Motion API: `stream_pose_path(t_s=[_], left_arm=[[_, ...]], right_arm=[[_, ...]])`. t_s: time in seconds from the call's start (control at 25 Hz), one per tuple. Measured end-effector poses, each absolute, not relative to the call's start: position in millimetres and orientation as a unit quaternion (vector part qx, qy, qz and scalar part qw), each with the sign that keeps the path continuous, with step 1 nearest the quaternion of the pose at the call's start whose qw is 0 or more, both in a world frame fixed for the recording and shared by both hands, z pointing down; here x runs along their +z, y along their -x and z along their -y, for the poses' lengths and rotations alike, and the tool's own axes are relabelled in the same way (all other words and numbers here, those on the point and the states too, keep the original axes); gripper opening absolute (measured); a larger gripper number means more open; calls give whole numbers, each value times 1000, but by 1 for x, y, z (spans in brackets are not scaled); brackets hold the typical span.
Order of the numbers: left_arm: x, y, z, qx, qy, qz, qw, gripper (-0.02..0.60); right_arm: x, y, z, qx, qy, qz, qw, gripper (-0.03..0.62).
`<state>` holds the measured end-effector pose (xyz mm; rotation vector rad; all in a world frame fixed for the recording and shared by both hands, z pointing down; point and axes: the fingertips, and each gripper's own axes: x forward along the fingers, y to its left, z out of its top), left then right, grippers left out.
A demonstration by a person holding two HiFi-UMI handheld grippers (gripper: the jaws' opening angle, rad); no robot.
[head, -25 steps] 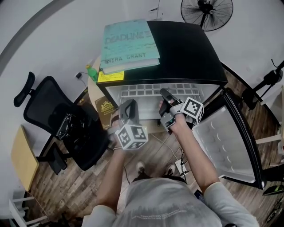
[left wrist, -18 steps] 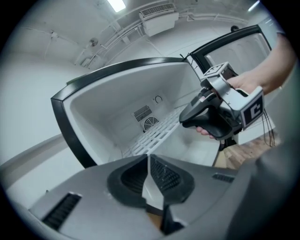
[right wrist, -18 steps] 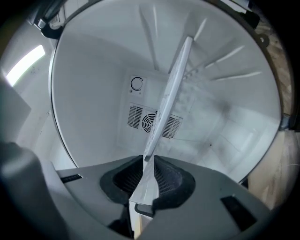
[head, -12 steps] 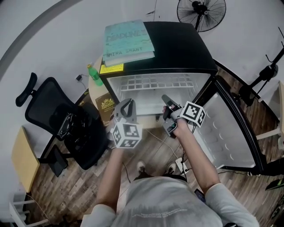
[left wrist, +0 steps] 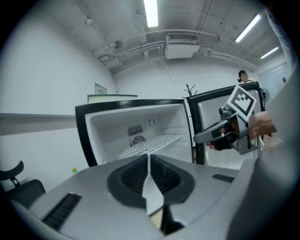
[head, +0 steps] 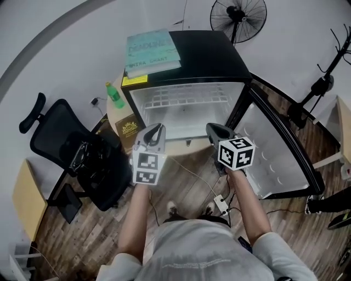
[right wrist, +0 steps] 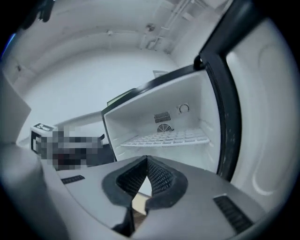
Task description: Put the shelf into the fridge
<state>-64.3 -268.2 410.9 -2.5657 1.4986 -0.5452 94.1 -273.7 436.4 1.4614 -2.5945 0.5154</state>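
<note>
The small black fridge (head: 211, 52) stands with its door (head: 274, 159) swung open to the right. A white wire shelf (head: 184, 97) lies level inside it, high in the white cavity; it also shows in the left gripper view as shelf (left wrist: 151, 143) and in the right gripper view as shelf (right wrist: 166, 138). My left gripper (head: 158, 127) hangs shut and empty in front of the fridge opening. My right gripper (head: 211, 127) is beside it, also shut with nothing between the pads. Both point at the cavity, clear of the fridge. The right gripper (left wrist: 206, 137) shows in the left gripper view.
A teal book (head: 152, 49) lies on the fridge top. A green bottle (head: 114, 94) and a brown box (head: 129, 130) sit on a round table left of the fridge. A black office chair (head: 77, 153) stands further left, a fan (head: 238, 16) behind, a power strip (head: 222, 204) on the floor.
Both grippers have drawn back out of the fridge opening toward me and rolled upright. The shelf stays inside the fridge.
</note>
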Motion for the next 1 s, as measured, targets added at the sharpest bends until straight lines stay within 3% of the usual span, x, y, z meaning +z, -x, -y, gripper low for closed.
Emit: stream_pose_path(t_s=[0.4,0.76,1.0], left_arm=[[356,72,221,-171,839,-490,161,31],[321,78,193,-182,817,-496,231,31],[310,78,190,-183,814,-495,242,31]], right_arm=[[363,-109,206,-42,-470,870,140,15],[318,-117,176,-107,-467,866,142,15],[308,-112,175,-122,-464,866,142,14]])
